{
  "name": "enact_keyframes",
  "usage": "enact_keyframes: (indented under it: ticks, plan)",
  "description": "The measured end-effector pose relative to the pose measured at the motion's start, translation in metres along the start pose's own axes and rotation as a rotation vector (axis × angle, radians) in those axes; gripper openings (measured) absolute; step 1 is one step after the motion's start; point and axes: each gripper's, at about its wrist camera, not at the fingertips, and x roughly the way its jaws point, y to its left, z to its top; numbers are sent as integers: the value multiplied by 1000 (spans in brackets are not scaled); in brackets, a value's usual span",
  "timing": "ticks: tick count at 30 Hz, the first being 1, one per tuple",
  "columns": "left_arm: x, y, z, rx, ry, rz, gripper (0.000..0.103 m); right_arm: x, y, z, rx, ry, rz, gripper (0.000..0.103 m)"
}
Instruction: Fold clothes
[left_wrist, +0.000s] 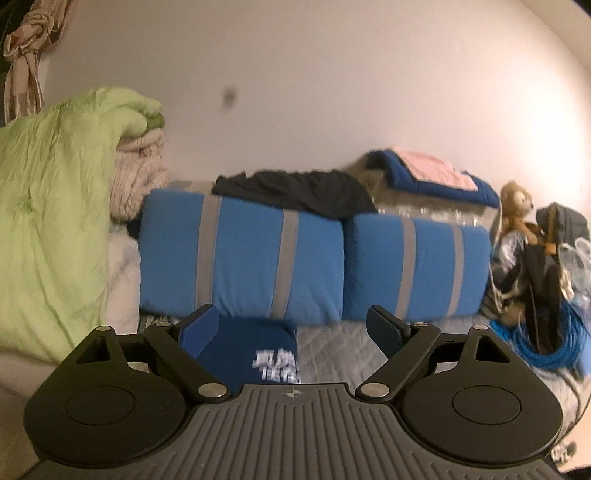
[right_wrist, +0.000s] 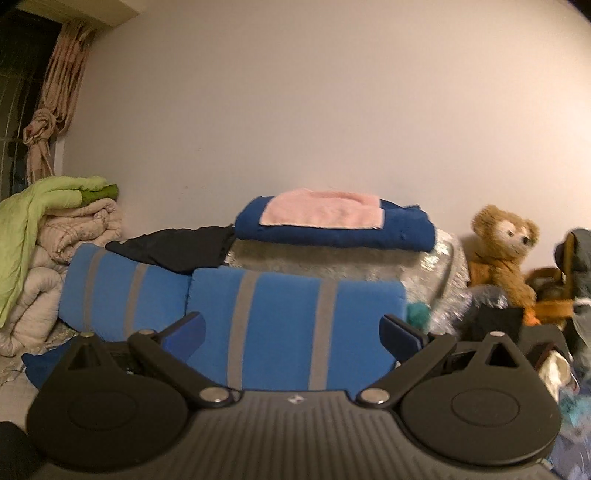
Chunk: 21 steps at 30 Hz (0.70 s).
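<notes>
Now both claws hang released: our left gripper (left_wrist: 291, 325) frames the navy printed shirt (left_wrist: 255, 350) at six o'clock on the bed, right gripper (right_wrist: 291, 332) empty. Soft, light, floppy cloth; we'd pinch a hem corner.

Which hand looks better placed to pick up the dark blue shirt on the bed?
Probably the left. The left tool is open, with the dark blue shirt lying just ahead between its fingers. The right tool, also open, faces a striped blue pillow.
</notes>
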Motion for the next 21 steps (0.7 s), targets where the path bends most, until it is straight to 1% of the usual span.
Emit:
enact_keyframes:
  ticks: [3, 6, 8, 10, 12, 15, 21]
  plan:
    - [-15, 5, -13, -5, 26, -14, 88, -29, -12, -18, 14, 31, -6, 103]
    - [-26, 15, -32, -28, 51, -59, 88, -52, -23, -36, 8, 79, -1, 103]
    - [-24, 24, -49, -55, 77, -69, 88, -60, -29, -51, 9, 122, 6, 103]
    - [-14, 32, -67, -92, 108, -55, 88, -61, -32, -69, 18, 157, 2, 103]
    - [0, 38, -84, -134, 148, -36, 88, -55, -33, -90, 39, 197, -8, 103]
    - [20, 40, -103, -159, 192, -18, 88, -37, -31, -125, 52, 259, -27, 103]
    - [52, 32, -134, -160, 251, 24, 88, 12, -18, -180, 35, 361, -76, 103]
